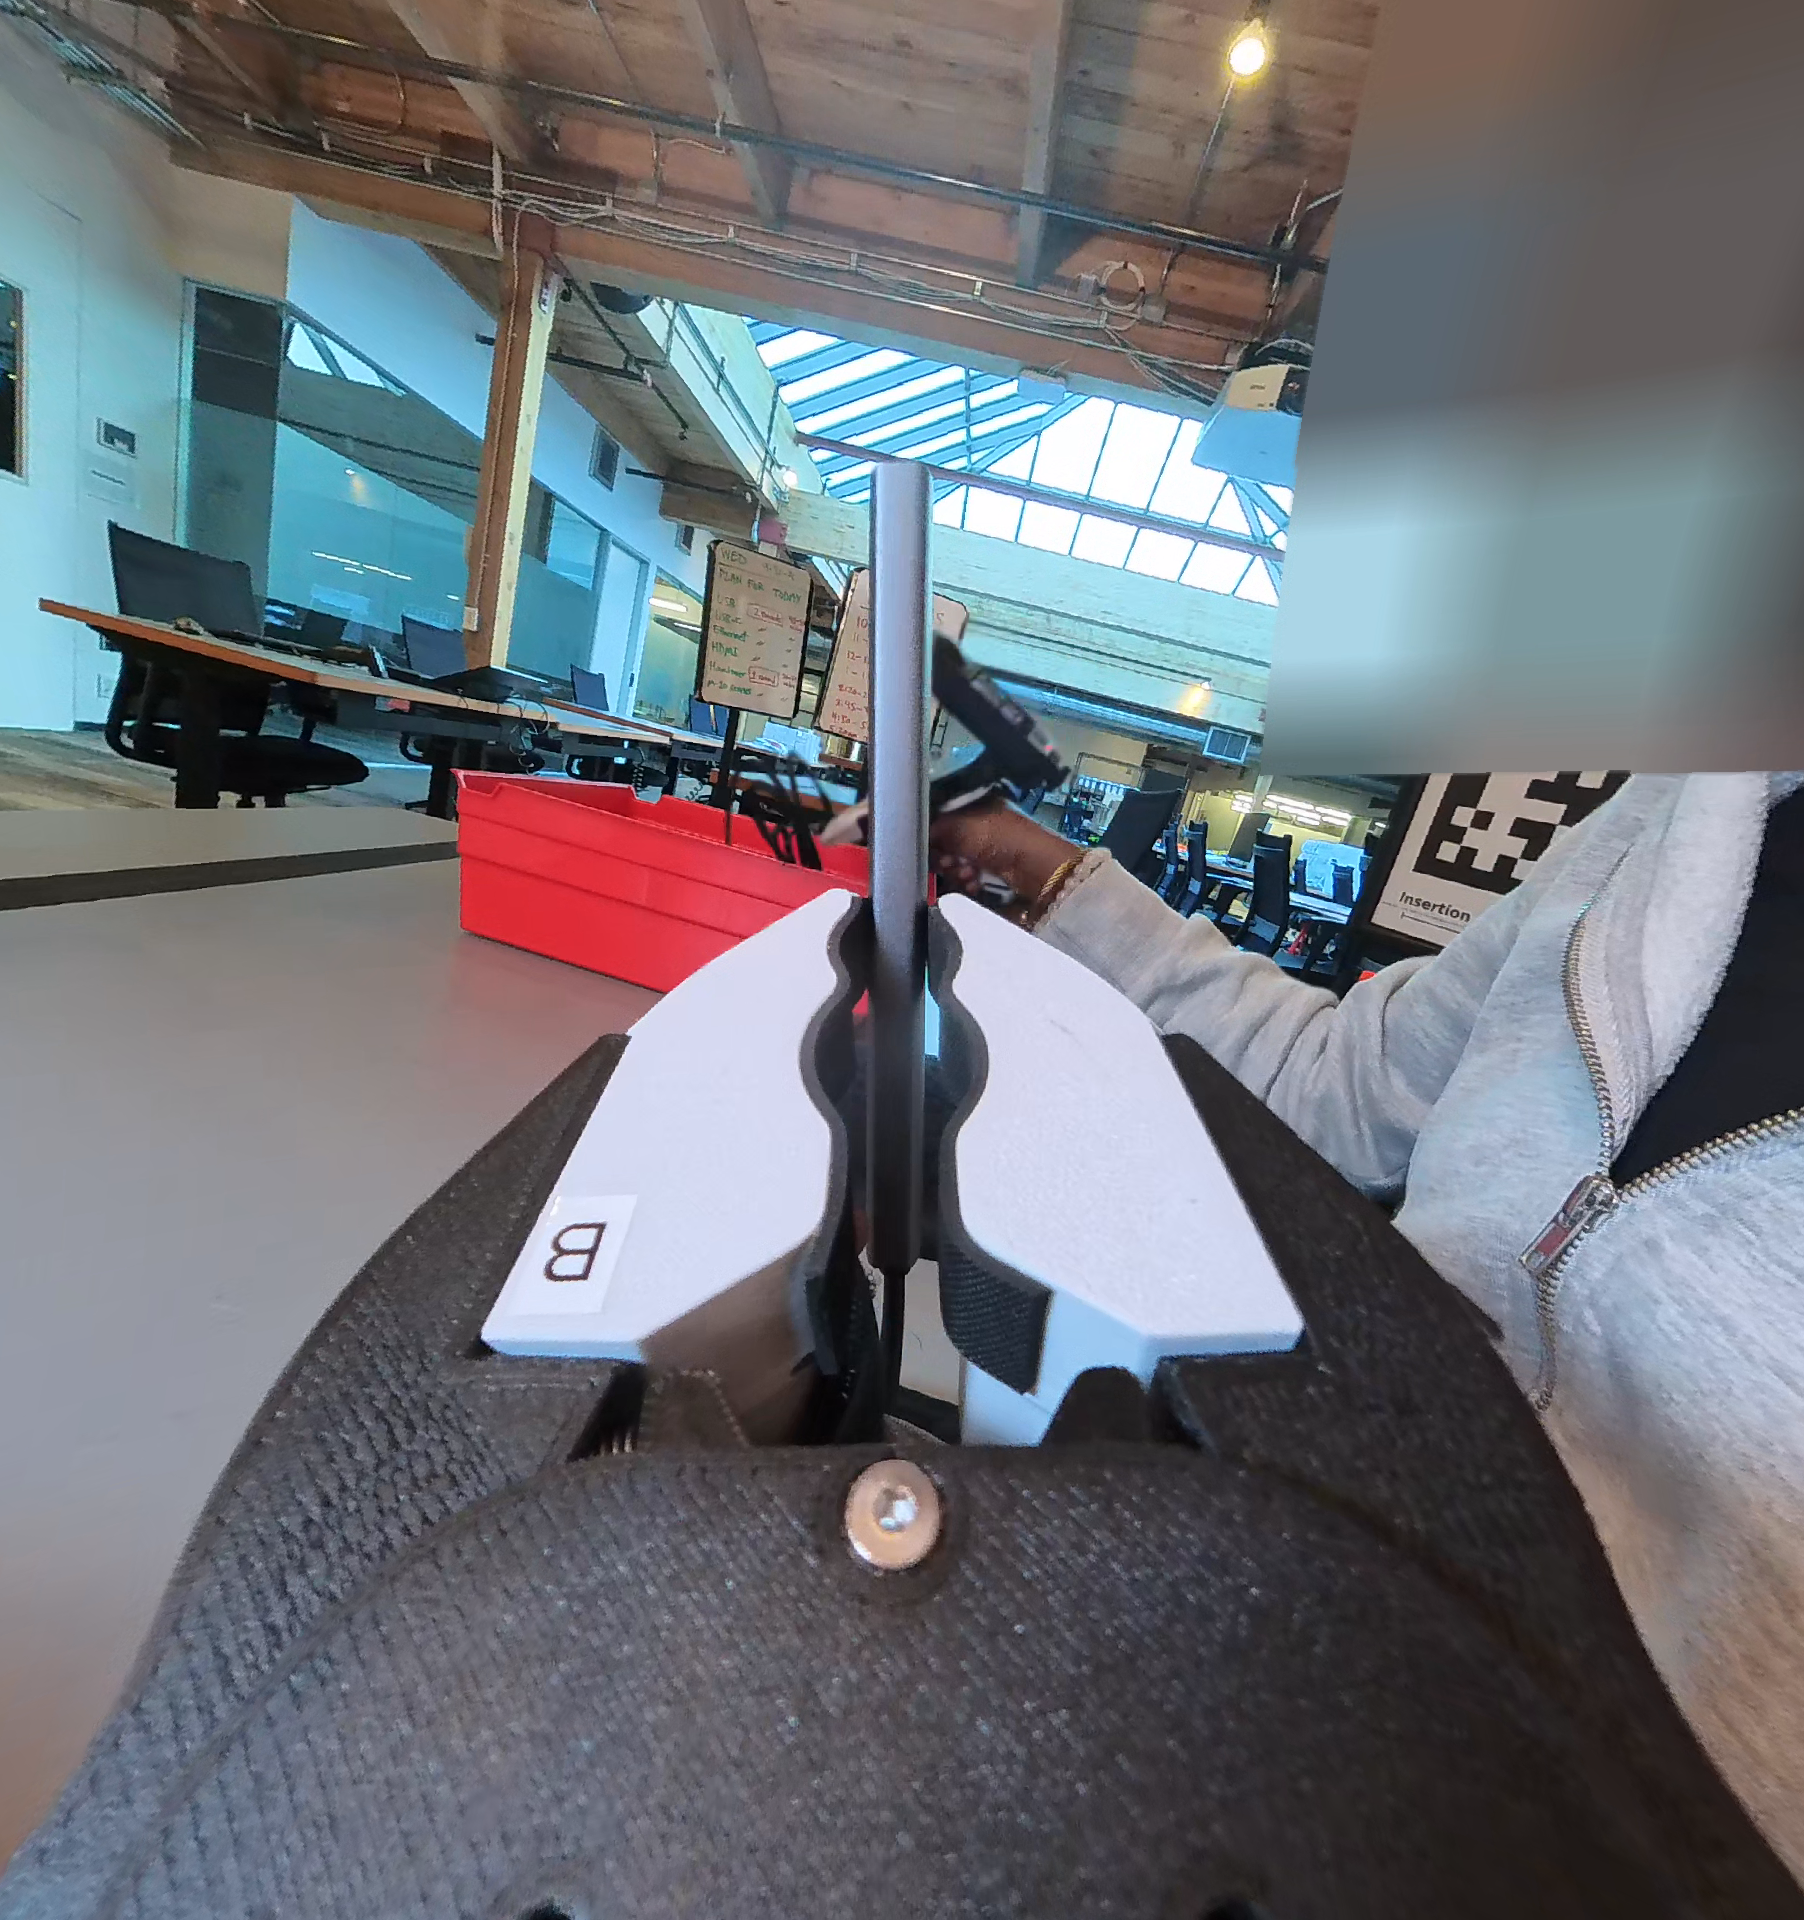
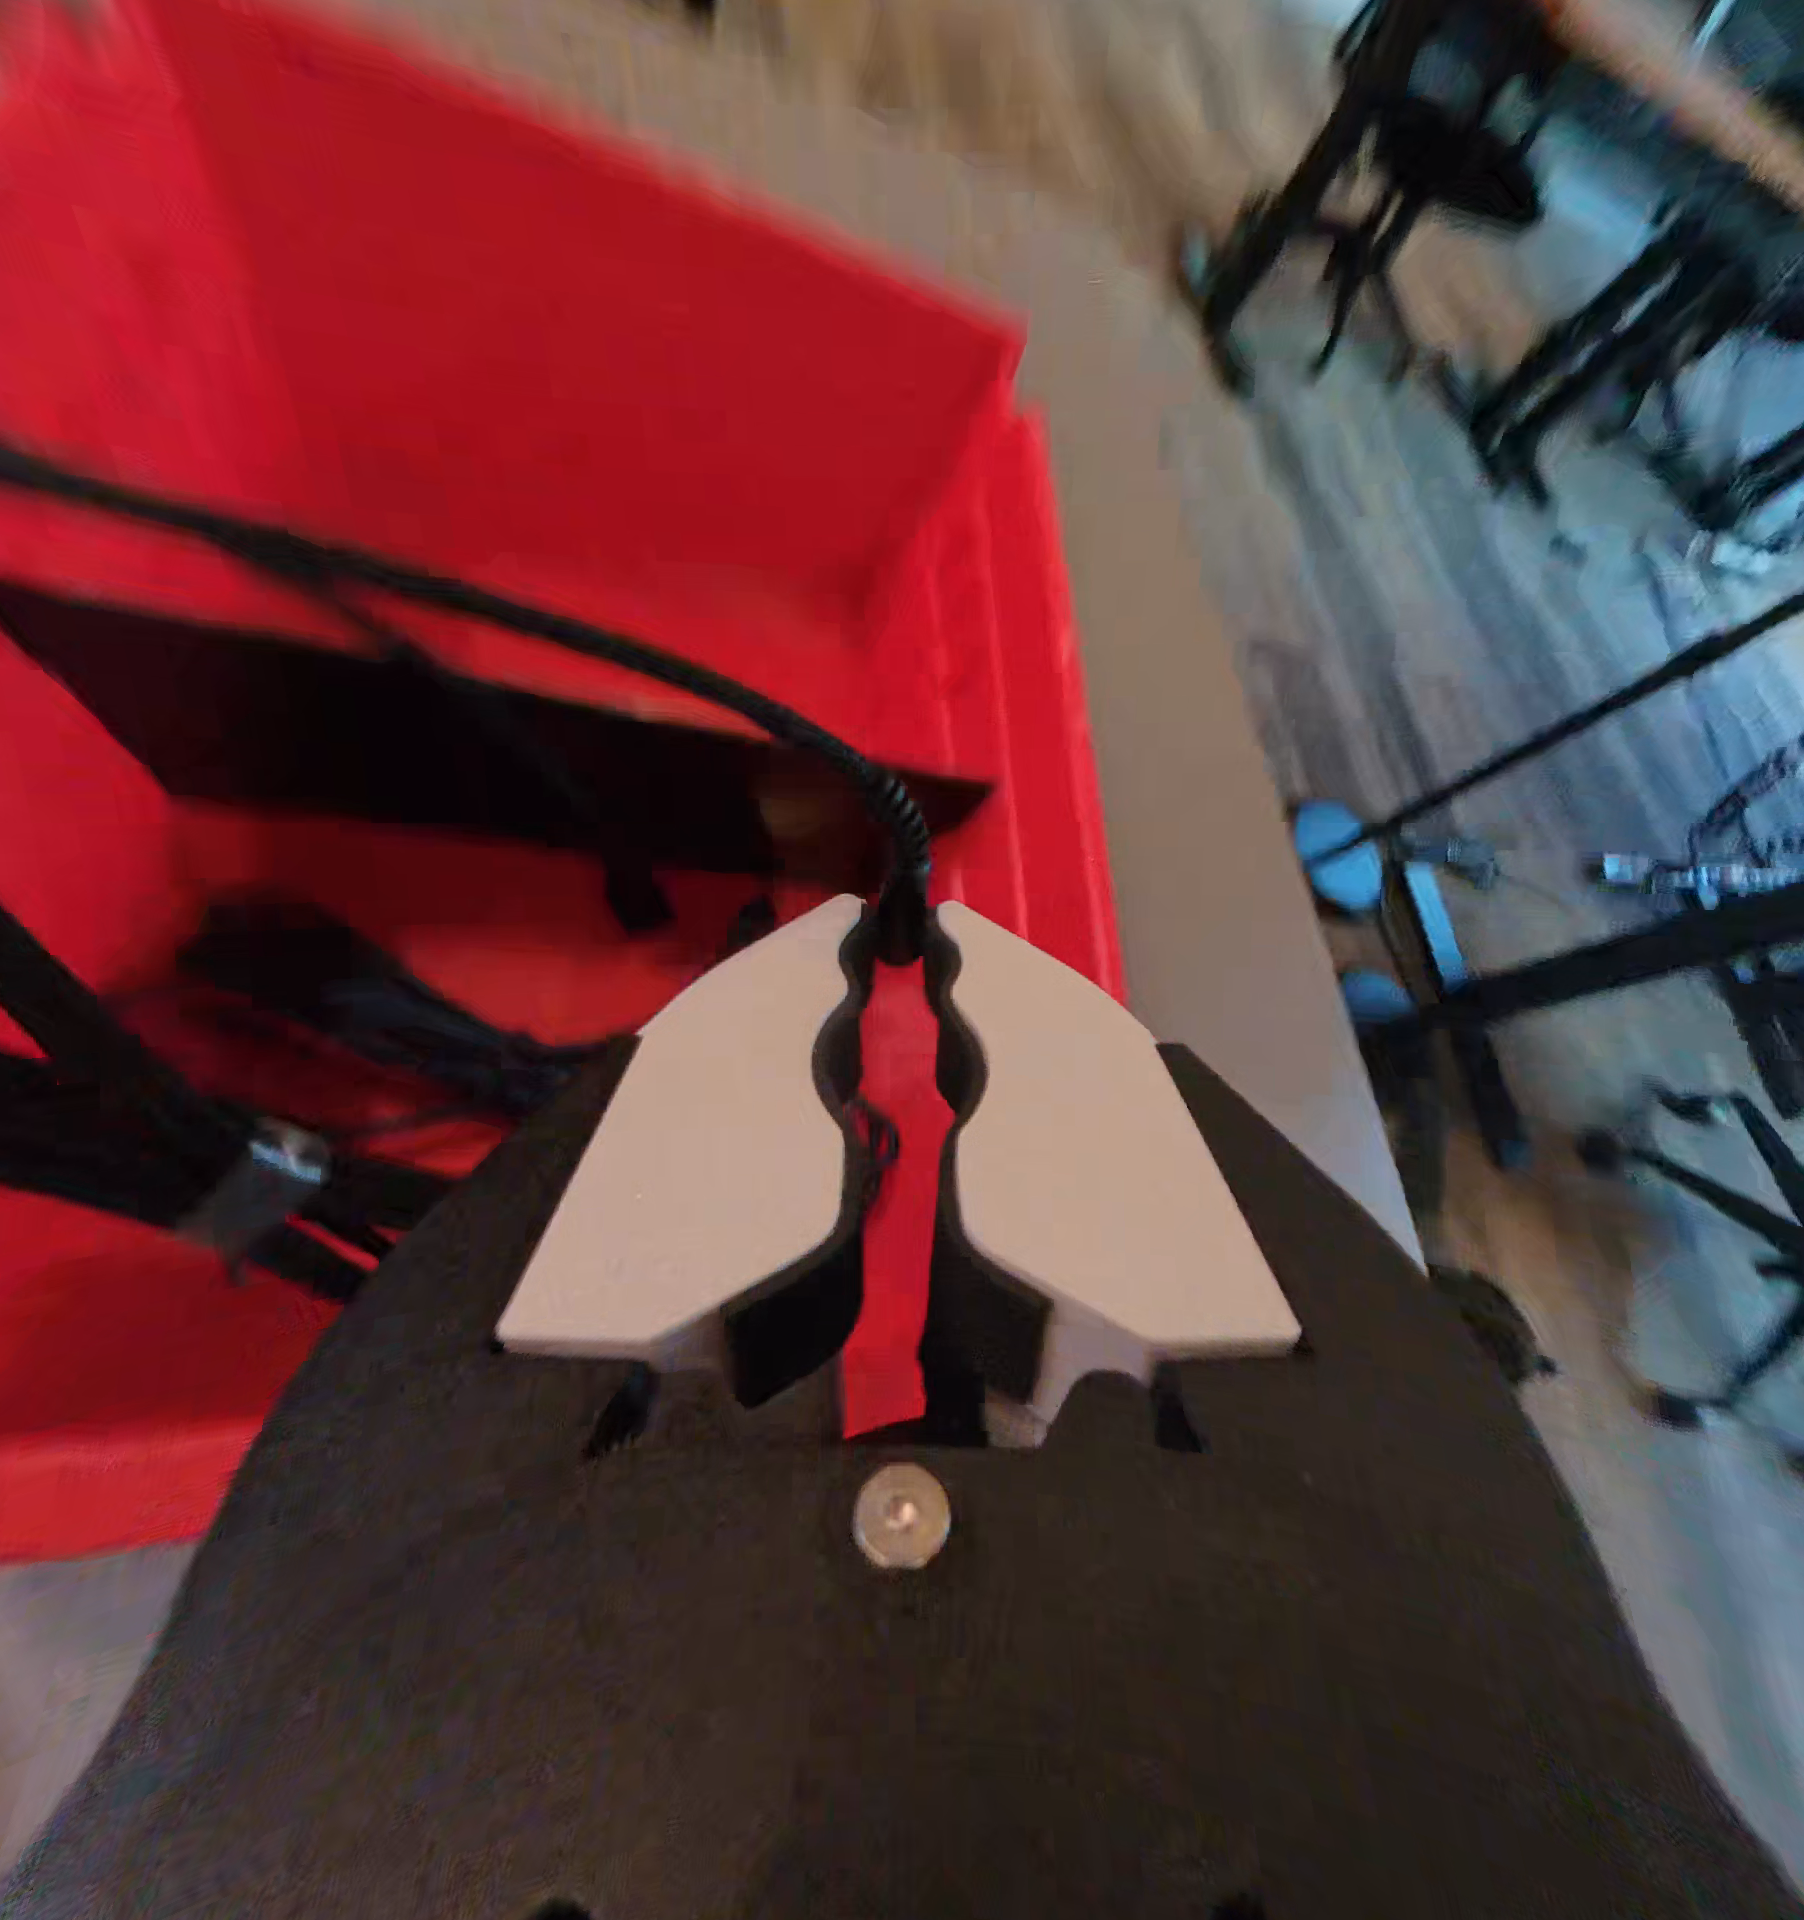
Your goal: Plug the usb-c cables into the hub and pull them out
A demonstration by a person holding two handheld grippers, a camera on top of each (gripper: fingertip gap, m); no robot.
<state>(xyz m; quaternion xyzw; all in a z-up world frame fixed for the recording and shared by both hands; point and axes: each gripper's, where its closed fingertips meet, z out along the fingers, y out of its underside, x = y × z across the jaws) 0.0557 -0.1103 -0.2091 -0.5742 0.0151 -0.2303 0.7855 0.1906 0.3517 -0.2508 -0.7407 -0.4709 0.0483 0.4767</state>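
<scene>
Left wrist cam sits low, looking level across table point(image 1: 202, 1039). Right cam looks steeply down, close. Both share red bin point(image 1: 617, 883) point(image 2: 462, 364).

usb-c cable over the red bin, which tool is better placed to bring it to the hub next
Right. The right tool already pinches the black braided usb-c cable at its plug end above the red bin; the left tool is occupied clamping the grey hub upright.

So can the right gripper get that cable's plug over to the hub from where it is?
Probably yes. The right gripper is shut on the black cable over the red bin, and the left gripper holds the hub upright in open air nearby.
</scene>
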